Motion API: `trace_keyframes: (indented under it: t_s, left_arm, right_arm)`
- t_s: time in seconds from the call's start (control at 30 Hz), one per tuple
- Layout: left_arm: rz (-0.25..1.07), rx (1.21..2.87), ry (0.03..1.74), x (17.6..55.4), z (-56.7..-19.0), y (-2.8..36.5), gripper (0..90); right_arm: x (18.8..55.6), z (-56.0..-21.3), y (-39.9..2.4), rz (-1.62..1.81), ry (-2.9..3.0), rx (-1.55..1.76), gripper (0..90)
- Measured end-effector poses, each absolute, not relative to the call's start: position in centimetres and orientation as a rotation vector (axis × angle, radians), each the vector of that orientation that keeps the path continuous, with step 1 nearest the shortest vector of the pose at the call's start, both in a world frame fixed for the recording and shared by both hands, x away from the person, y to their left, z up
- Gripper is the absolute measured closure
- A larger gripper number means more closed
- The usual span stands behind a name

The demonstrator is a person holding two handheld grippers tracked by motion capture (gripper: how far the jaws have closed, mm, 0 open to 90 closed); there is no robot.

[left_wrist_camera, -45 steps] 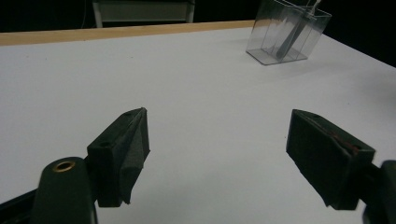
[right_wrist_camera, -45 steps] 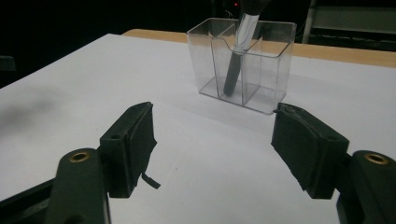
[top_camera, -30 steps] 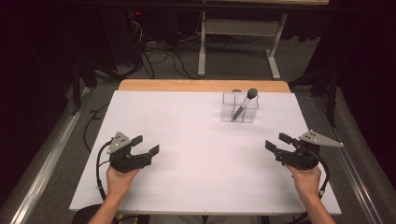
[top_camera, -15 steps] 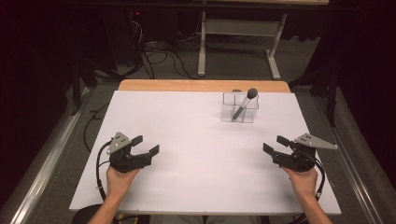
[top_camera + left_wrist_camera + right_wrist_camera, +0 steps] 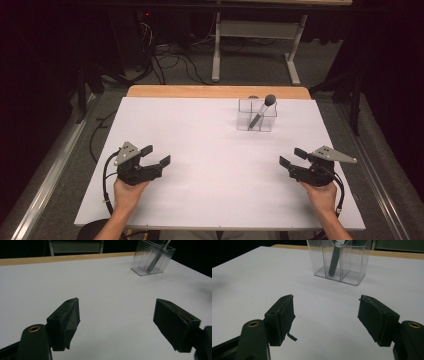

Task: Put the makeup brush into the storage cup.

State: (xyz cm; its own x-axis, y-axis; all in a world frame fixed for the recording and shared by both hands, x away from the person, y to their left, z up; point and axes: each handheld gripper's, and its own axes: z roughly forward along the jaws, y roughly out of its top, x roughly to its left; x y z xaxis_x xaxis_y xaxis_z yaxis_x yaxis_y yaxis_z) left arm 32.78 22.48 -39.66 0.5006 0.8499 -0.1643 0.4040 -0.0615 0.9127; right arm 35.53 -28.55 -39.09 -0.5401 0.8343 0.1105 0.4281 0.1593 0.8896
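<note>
A clear plastic divided container [image 5: 256,116] stands on the white table [image 5: 210,150] at the far right of centre. A dark tool with a round grey head [image 5: 270,100] leans inside it. My left gripper [image 5: 156,155] rests low over the near left of the table, open and empty, held in a hand. My right gripper [image 5: 291,156] is at the near right, also open and empty. In the left gripper view the open gripper [image 5: 116,320] faces the container [image 5: 152,257] far off. In the right gripper view the gripper [image 5: 325,320] points at the container [image 5: 339,262] and the tool's dark handle [image 5: 333,263].
A wooden strip [image 5: 215,91] runs along the table's far edge. Beyond it, cables [image 5: 165,55] lie on the floor beside a metal frame's legs [image 5: 216,50]. Broad bare white surface lies between the two grippers and the container.
My right gripper has shifted slightly toward the near edge and a little left. The left gripper and the container have not moved.
</note>
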Motion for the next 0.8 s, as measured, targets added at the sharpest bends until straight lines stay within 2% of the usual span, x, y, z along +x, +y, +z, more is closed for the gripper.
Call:
trace_keyframes:
  t_s: [0.8]
  left_arm:
    - [0.521, 1.67, 1.061, 32.6, -39.5, 22.4, 21.7]
  right_arm:
    - [35.5, -40.3, -28.3, 1.322, 2.034, 1.223, 30.4]
